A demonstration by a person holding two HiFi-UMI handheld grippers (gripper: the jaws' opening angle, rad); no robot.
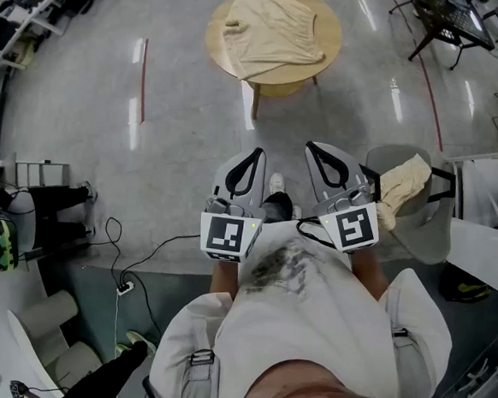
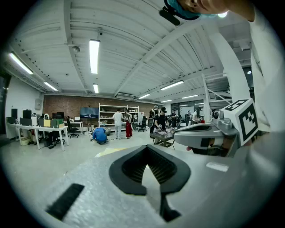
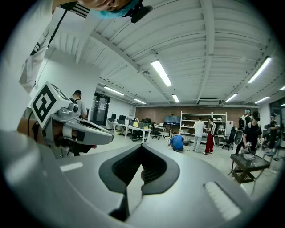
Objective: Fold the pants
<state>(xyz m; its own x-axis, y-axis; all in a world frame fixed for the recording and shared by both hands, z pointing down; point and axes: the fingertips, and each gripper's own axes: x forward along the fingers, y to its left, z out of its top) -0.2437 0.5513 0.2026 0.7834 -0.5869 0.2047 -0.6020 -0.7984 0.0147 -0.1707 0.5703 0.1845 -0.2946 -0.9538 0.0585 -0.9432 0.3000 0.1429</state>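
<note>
My left gripper (image 1: 254,156) and right gripper (image 1: 314,152) are both closed on nothing, held near my chest. The pants (image 1: 271,32) lie rumpled on the far round table (image 1: 279,88). A careless tug could probably drag them off its small top onto the glossy grey floor (image 1: 167,144) of this busy workshop.

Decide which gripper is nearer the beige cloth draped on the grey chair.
Right. The right gripper sits just left of the cloth in the head view; the left gripper is farther left, beyond it.
</note>
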